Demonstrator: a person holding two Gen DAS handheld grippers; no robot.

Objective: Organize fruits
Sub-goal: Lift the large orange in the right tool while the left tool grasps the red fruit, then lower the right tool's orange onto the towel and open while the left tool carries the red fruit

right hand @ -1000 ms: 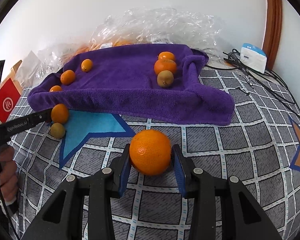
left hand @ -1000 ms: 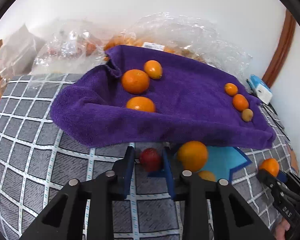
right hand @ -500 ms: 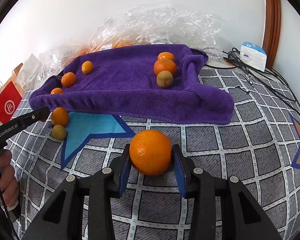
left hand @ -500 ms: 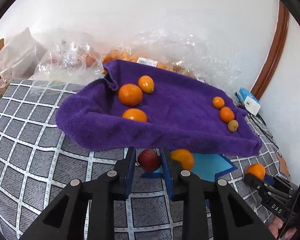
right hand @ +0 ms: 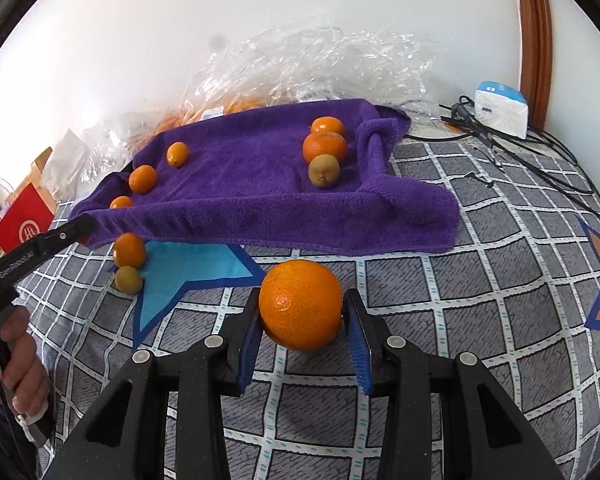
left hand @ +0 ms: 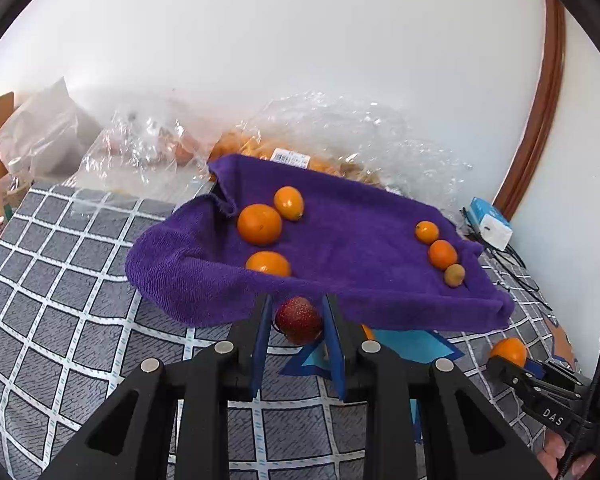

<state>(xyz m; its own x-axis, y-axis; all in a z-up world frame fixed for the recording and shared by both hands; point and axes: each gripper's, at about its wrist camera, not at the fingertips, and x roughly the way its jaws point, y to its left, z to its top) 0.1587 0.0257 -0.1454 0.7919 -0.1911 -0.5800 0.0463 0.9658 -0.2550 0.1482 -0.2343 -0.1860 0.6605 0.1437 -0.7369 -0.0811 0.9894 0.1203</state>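
Six fruits on the purple towel [right hand: 260, 184], two more at its near edge on the bed, left tongs [left hand: 298, 322] clamped on one red fruit [left hand: 299, 319], right tongs [right hand: 302, 312] clamped on one big orange [right hand: 300, 304].

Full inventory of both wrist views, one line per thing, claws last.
Towel: one, purple, on the checked cover.
Fruit on towel: six; three orange at its left end, two orange plus one brownish at its right end.
Loose fruit: two, orange and brownish, on the blue star below the towel.
Plastic bags: clear, behind the towel.
Box: white and blue, far right, by black cables.
Red bag: far left.
Left claw: shut on red fruit.
Right claw: shut on big orange.
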